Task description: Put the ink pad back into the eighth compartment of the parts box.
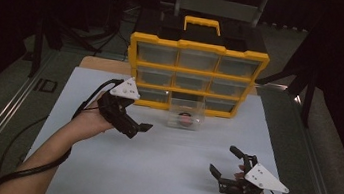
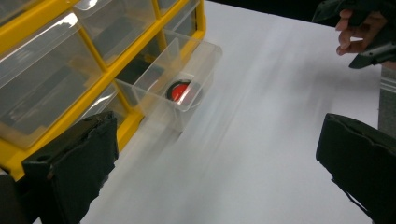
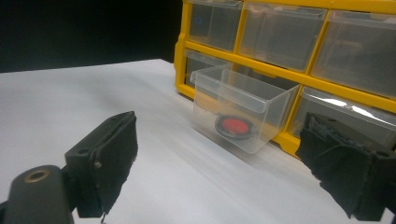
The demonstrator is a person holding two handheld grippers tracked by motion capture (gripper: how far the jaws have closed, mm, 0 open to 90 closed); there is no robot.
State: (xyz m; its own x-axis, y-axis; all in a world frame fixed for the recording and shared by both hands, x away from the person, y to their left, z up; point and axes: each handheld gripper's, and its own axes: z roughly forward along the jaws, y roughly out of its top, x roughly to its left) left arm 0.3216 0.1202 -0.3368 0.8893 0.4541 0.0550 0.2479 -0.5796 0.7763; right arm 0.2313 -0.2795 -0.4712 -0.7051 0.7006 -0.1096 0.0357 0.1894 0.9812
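1. Left tool hangs over the bench just left of the pulled-out drawer, jaws spread wide with nothing between them. Right tool is near the front right corner, also wide open and empty, well apart from the drawer.
2. Drawer is the clear one from the middle of the bottom row of the yellow organizer. It sticks out toward the person, long axis running front to back, open top facing up.
3. Inside it lies a round red and black disc, flat on the drawer floor.
4. Bench is plain white, with the organizer standing at its far edge, handle up.
5. Room around it is pretty dark; can't make out much past the bench.
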